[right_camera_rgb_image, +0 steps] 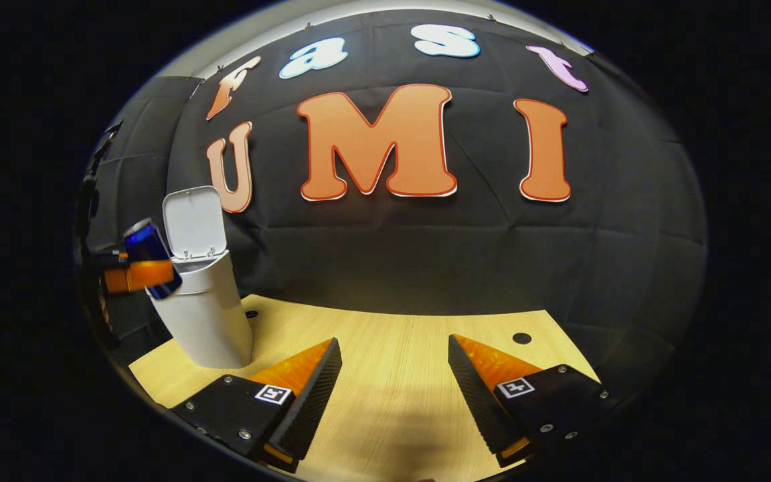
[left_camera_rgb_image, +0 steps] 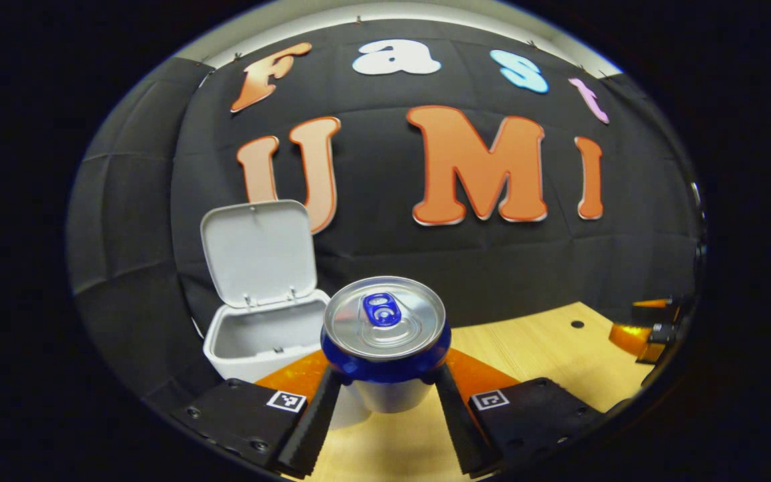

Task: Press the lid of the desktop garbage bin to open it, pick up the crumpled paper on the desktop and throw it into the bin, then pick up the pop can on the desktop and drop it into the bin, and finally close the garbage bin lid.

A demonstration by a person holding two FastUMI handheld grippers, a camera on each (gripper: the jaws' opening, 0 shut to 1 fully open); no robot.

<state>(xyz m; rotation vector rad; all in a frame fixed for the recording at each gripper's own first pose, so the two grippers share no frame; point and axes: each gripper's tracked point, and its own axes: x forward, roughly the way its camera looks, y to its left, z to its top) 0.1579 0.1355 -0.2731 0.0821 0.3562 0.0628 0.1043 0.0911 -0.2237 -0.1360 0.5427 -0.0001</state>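
Observation:
In the left gripper view my left gripper (left_camera_rgb_image: 385, 388) is shut on an upright pop can (left_camera_rgb_image: 385, 341), blue and silver with a blue pull tab, held above the table. Just behind and left of it stands the white desktop bin (left_camera_rgb_image: 262, 345), its lid (left_camera_rgb_image: 257, 251) swung up and open; I see grey inner walls and cannot tell what lies at the bottom. In the right gripper view my right gripper (right_camera_rgb_image: 392, 381) is open over the wooden table with nothing between its fingers. At that view's far left the can (right_camera_rgb_image: 148, 254) hangs beside the bin (right_camera_rgb_image: 206, 314), level with its rim.
The light wooden table (right_camera_rgb_image: 392, 348) has small dark holes near its back edge (right_camera_rgb_image: 521, 338). The black cloth wall closes the back and sides. In the left gripper view the other gripper (left_camera_rgb_image: 653, 328) shows at the far right edge.

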